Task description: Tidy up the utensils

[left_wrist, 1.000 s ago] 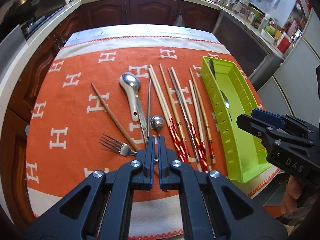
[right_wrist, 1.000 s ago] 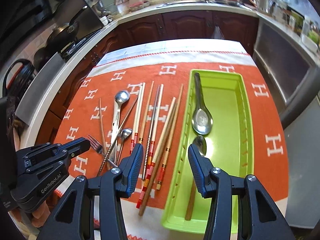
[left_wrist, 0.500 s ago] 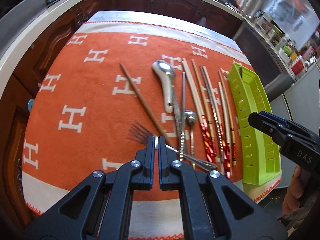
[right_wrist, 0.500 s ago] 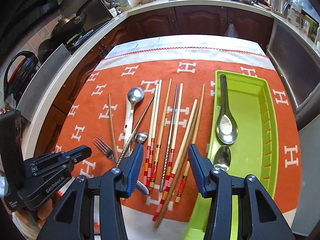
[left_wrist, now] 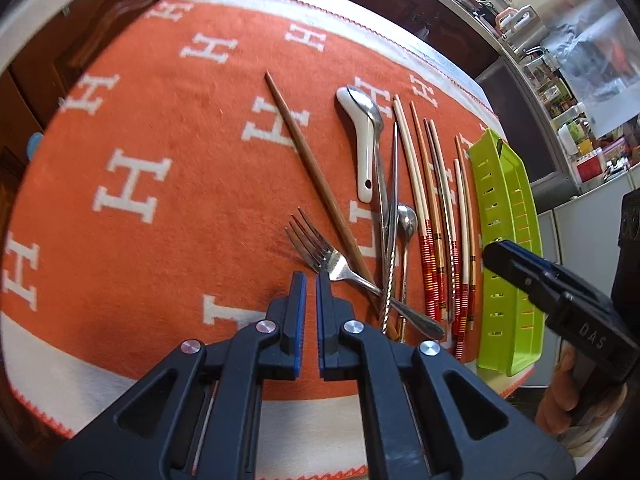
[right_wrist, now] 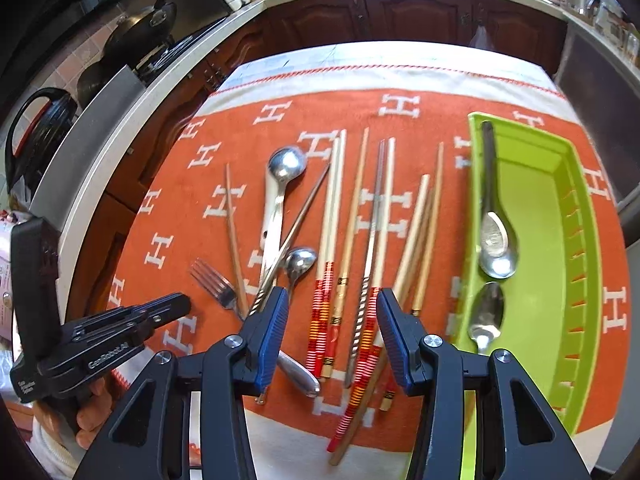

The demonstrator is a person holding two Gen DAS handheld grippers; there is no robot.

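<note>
A person's left gripper (left_wrist: pixel 311 286) hovers low over an orange cloth (left_wrist: pixel 168 128) patterned with white H letters, its 2 blue-lined jaws drawn almost together with only a thin slit between them and nothing held. The tips sit just in front of the neck of a steel fork (left_wrist: pixel 320 252), whose tines point away from the camera and whose handle runs right, under a twisted metal stick (left_wrist: pixel 390 264). From the right wrist view, the same gripper (right_wrist: pixel 176 304) reaches in from the left edge, level with the cloth, beside the fork (right_wrist: pixel 214 286).

The right gripper (right_wrist: pixel 332 304) is held above the near ends of the chopsticks (right_wrist: pixel 374 240), angled down, its jaws spread wide and empty. In the left wrist view it (left_wrist: pixel 494 256) shows at the right edge, in front of a green tray (left_wrist: pixel 508 216).

Loose on the cloth lie a brown chopstick (left_wrist: pixel 308 164) set apart from the rest, a white ceramic spoon (left_wrist: pixel 362 140) overlapping a long steel spoon (right_wrist: pixel 280 184), a smaller steel spoon (right_wrist: pixel 300 262), and a row of pale and red-banded chopsticks. The green tray (right_wrist: pixel 560 240) stands at the right end of the cloth and already holds 2 spoons: a dark-handled one (right_wrist: pixel 494 236) and a smaller steel one (right_wrist: pixel 486 316) nearer the camera.
</note>
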